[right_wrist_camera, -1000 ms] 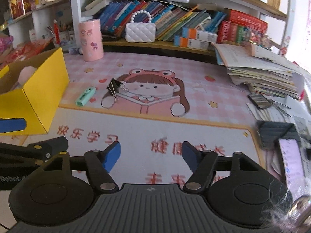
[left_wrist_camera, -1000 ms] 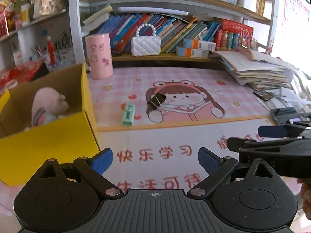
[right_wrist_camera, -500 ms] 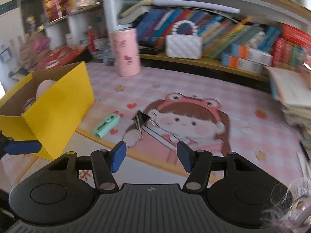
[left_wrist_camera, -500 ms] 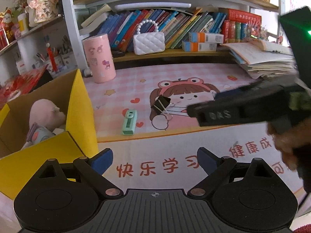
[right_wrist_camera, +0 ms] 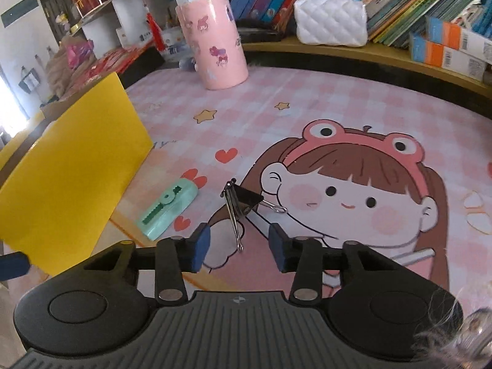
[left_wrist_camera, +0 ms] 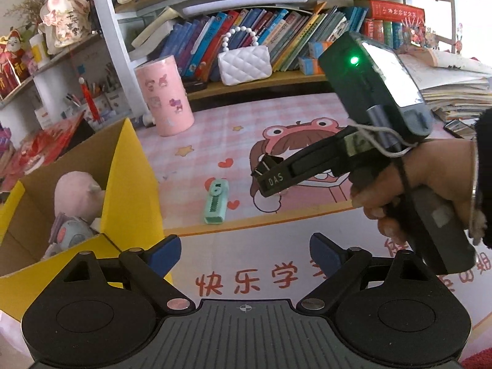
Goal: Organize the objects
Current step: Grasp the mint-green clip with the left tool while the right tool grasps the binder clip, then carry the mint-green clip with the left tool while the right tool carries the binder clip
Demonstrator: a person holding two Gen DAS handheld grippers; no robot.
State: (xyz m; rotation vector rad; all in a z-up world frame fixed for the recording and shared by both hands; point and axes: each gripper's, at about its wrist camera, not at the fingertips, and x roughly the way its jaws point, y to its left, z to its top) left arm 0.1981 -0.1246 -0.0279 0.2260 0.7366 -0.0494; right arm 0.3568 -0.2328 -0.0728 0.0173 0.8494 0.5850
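Note:
A black binder clip lies on the pink cartoon mat, one wire handle pointing toward me. My right gripper hovers just before it, jaws closing, the wire handle's end between the blue pads without touching them. A mint-green plastic piece lies left of the clip. In the left wrist view the right gripper covers most of the clip, beside the green piece. My left gripper is open and empty, near the yellow box, which holds a pink plush toy.
A pink cylinder stands at the mat's far edge. Behind it a shelf holds a white quilted bag and several books. A stack of papers lies at the right. A person's hand grips the right gripper's handle.
The right gripper swept left and down over the mat to the binder clip, and its jaws narrowed. The left gripper shifted slightly and stayed open.

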